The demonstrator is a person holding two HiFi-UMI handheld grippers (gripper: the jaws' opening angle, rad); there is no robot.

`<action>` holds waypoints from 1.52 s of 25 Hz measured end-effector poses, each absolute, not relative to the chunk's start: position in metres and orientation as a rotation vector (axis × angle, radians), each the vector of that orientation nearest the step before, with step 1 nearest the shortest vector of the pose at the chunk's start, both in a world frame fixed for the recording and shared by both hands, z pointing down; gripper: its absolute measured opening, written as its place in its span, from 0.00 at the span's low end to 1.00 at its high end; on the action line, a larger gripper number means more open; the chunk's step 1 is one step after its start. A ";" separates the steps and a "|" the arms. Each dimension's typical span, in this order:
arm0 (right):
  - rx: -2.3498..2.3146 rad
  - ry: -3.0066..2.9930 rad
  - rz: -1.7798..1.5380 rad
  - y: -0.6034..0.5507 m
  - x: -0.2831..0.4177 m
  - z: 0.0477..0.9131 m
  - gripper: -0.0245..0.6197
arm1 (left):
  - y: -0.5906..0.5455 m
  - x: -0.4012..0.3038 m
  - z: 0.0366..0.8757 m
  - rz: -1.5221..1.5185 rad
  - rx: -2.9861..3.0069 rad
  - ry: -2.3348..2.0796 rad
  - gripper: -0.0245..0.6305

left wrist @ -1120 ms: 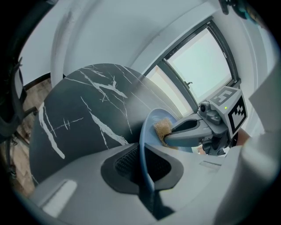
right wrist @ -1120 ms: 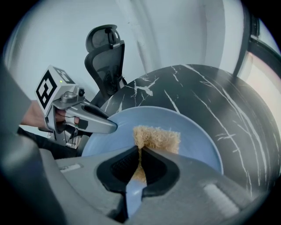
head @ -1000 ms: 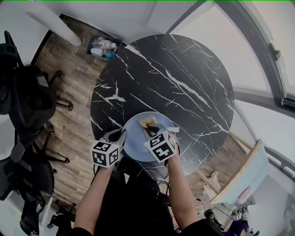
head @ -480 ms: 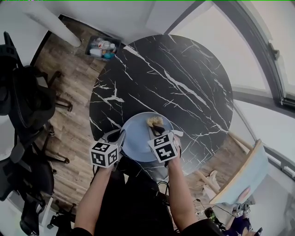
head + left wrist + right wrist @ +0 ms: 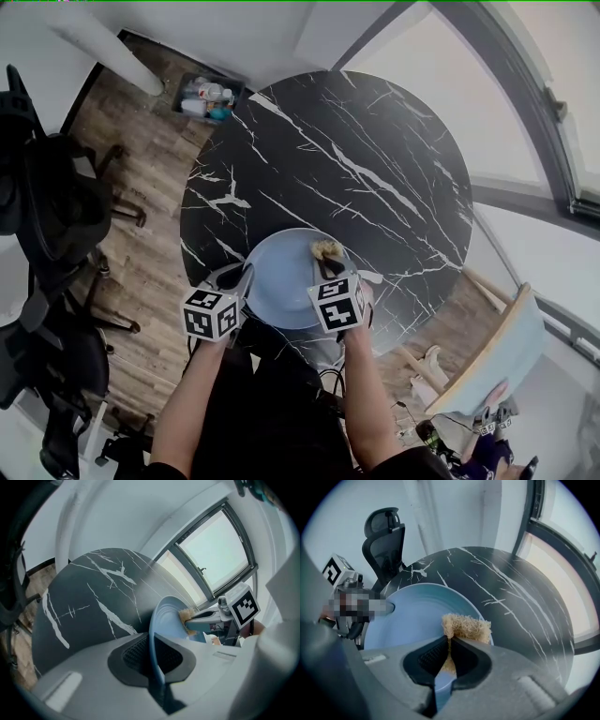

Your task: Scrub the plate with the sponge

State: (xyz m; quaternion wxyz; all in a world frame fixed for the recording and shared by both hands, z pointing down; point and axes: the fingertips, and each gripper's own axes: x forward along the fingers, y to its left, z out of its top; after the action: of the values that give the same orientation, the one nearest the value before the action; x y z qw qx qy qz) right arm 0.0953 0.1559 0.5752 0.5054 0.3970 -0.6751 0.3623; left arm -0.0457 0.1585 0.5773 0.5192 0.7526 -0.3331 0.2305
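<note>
The left gripper [image 5: 152, 660] is closed narrow on the rim of the blue plate [image 5: 166, 620], whose edge runs between its jaws. The right gripper [image 5: 447, 656] is clamped on the tan sponge [image 5: 466, 627]. The sponge protrudes just ahead of its jaws and presses on the plate's face, across from the left gripper, above the black marble table [image 5: 375, 159].

L gripper [image 5: 246, 276] pts obliquely down, jaws clamped on plate [image 5: 281, 267] rim; R gripper [image 5: 328, 263] pts steeply down, pinching sponge [image 5: 325, 248].
</note>
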 end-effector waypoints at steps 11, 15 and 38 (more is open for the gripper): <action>1.003 -1.561 0.758 0.161 0.113 0.578 0.07 | 0.159 -0.046 0.579 0.559 1.807 -0.804 0.06; 0.994 -1.599 0.700 0.163 0.110 0.567 0.07 | 0.159 -0.045 0.579 0.556 1.807 -0.801 0.06; 0.573 -1.924 0.834 0.251 -0.042 0.561 0.07 | 0.159 -0.045 0.578 0.535 1.802 -0.810 0.06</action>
State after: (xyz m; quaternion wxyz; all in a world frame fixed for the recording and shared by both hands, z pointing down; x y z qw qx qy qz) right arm -0.0423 0.2506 0.5612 0.4652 0.2333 -0.7835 0.3395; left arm -0.0453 0.1585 0.5783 0.5204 0.7518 -0.3379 0.2232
